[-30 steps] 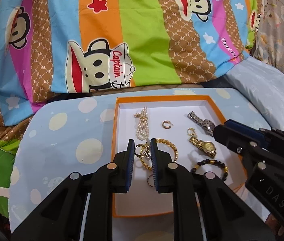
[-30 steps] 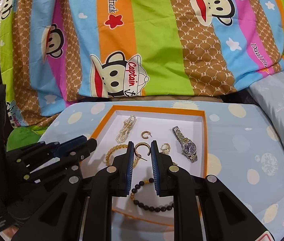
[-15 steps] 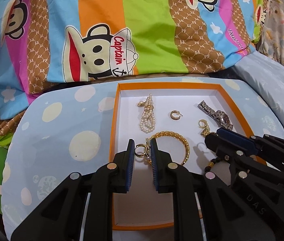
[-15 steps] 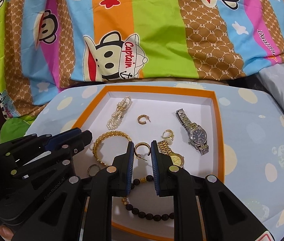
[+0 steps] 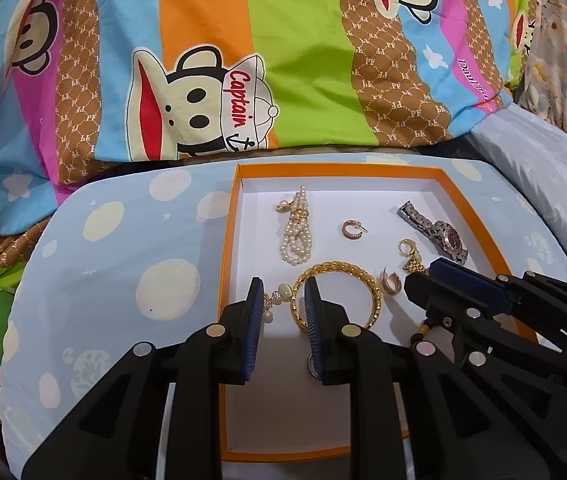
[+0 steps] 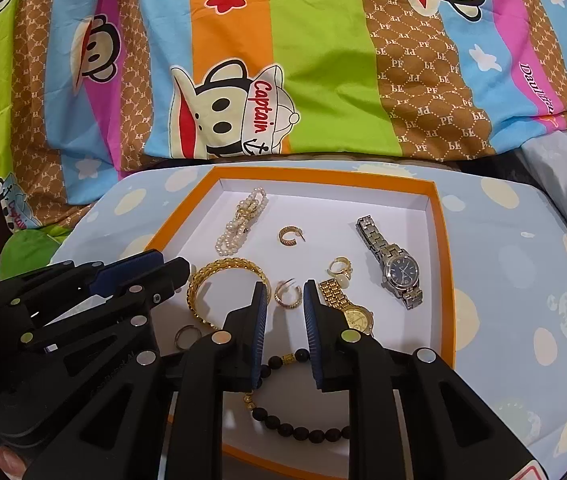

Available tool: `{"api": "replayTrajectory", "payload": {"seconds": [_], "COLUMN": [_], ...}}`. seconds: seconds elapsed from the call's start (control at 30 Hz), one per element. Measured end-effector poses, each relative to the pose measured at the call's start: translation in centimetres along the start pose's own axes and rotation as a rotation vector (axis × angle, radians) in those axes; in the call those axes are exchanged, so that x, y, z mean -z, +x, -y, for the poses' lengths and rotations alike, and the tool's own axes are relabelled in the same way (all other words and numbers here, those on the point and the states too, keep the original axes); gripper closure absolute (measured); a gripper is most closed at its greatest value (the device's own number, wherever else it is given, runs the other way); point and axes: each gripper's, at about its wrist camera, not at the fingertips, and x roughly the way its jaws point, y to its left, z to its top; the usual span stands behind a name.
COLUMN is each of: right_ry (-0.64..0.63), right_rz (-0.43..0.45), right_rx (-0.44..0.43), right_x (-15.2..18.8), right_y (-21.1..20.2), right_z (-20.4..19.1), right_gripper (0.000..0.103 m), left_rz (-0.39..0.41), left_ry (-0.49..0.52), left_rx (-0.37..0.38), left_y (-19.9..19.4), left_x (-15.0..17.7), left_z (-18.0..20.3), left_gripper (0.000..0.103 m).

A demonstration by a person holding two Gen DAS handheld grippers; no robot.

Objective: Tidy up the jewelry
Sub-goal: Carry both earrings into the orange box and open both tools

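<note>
Both our left tongs (image 5: 283, 300) and right tongs (image 6: 283, 300) stand open, gripping nothing, over the orange tray (image 6: 445, 264). The loose hoop earring (image 6: 287, 295) lies between the right pads; we risk nudging it under the gold bangle (image 6: 223, 276).

surface: pale blue cloth (image 5: 115, 264) with cream dots, planets, stars | behind: striped quilt (image 5: 303, 60) in orange, green, blue, pink, brown, printed with cartoon monkeys and "Captain" | right: light blue pillow (image 5: 543, 168), touching quilt edge | far right: floral fabric (image 5: 563, 40) | light: even, indoor
</note>
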Motion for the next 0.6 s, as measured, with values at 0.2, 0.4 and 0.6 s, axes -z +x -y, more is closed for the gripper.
{"api": "replayTrajectory", "payload": {"seconds": [0.2, 0.4, 0.6], "right_ry": [-0.003, -0.009, -0.002], "right_rz": [0.0, -0.001, 0.006], "right_rx": [-0.003, -0.001, 0.0], "right_x": [-0.02, -0.05, -0.02], "right_y": [-0.04, -0.11, -0.23], "right_z": [-0.09, -0.22, -0.18], "right_gripper": [0.084, 0.084, 0.084], "left_rz": [0.004, 0.006, 0.007], "left_ry": [0.008, 0.011, 0.01], "left_rx": [-0.002, 0.001, 0.002], "left_y": [-0.09, -0.11, -0.24], "left_x": [0.05, -0.01, 0.03], "left_z": [0.17, 0.27, 0.33], "left_gripper": [0.083, 0.083, 0.083]}}
